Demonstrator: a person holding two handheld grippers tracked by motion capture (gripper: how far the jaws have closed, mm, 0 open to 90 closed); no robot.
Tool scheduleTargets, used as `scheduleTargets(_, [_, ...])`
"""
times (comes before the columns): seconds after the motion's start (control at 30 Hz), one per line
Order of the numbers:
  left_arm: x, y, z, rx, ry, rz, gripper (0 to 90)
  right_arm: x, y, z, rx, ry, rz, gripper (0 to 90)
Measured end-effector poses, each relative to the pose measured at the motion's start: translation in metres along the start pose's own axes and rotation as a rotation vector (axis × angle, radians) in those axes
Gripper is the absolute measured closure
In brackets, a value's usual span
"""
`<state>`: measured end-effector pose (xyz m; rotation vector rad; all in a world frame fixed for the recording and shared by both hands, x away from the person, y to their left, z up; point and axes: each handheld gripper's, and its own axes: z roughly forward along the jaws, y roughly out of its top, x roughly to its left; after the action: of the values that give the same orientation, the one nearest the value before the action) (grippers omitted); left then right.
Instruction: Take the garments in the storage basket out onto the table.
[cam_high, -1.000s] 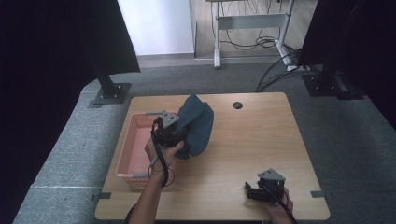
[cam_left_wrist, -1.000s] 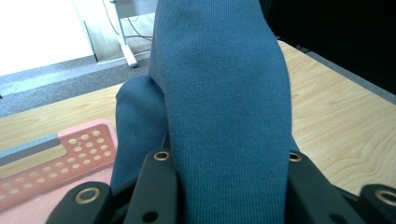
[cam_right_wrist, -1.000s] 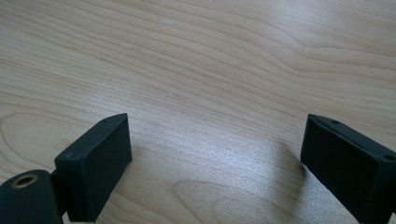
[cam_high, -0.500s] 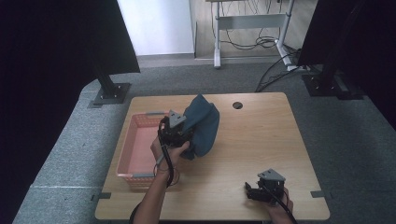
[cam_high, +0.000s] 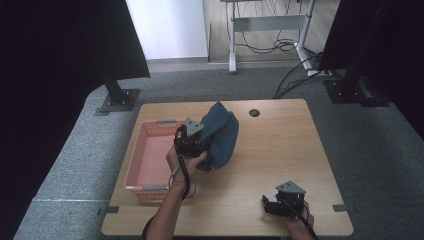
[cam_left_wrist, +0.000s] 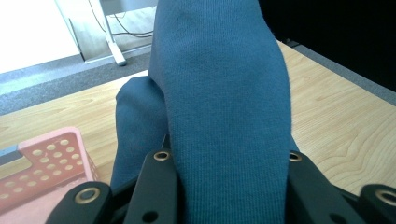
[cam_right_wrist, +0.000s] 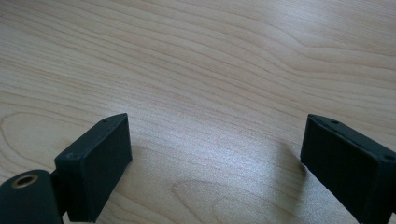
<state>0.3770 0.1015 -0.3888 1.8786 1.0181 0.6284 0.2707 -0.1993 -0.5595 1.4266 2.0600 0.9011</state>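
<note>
Left tool (cam_high: 196, 142) is closed on the blue knit cloth (cam_high: 220, 135), which I hold above the wooden counter (cam_high: 280, 150), just beside the pink basket (cam_high: 150, 160). My right tool (cam_high: 281, 204) rests wide open, with nothing in it. I judge the cloth is not yet put down. Grey carpet surrounds the counter.

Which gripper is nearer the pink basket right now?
Left. The left gripper is just past the pink basket's right rim, shut on the blue cloth. The right gripper sits open at the table's near right edge, far from the basket.
</note>
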Motion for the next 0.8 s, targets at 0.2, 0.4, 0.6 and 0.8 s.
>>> scheduleTargets(0.2, [-0.004,0.002,0.004,0.002,-0.005,-0.005,70.8,0.000,0.000,0.000,0.000,0.000,0.001,8.4])
scheduleTargets(0.4, [-0.010,0.003,0.008,0.005,-0.016,0.003,70.7,0.000,0.000,0.000,0.000,0.001,0.000,8.5])
scheduleTargets(0.6, [-0.015,0.003,0.013,0.011,-0.024,0.011,70.7,0.000,0.000,0.000,-0.001,0.001,0.000,8.5])
scheduleTargets(0.8, [-0.017,0.001,0.018,0.020,-0.030,0.009,70.7,0.000,0.000,0.000,-0.001,0.000,0.000,8.5])
